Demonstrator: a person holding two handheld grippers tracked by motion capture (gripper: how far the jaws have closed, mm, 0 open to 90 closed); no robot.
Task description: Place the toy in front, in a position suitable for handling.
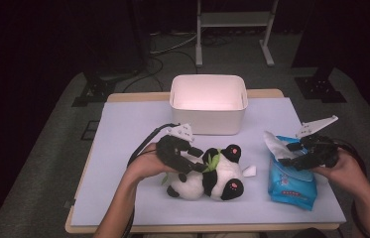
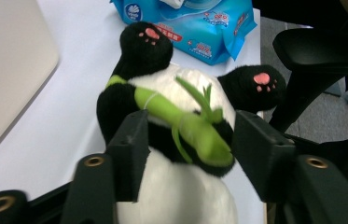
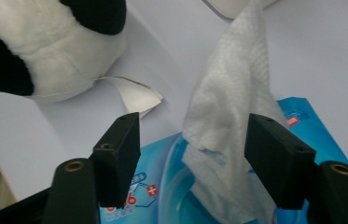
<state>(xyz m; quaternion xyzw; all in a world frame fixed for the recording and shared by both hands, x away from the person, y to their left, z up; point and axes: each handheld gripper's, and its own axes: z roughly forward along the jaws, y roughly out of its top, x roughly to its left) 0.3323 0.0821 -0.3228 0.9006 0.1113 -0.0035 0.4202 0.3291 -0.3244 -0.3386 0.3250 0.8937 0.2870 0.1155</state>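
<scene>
This looks like a lab or recording studio set up for handling trials, not a home. The worktop (image 1: 123, 198) is a plain wooden board under a pale lilac sheet, standing on grey carpet (image 1: 38, 163). Dark curtains close off the back and sides. A white metal stand (image 1: 234, 29) rises behind, black stand feet (image 1: 321, 89) sit at either side, and loose cables (image 1: 167, 49) trail over the floor. A black office chair (image 2: 321, 60) stands beside the worktop.
</scene>
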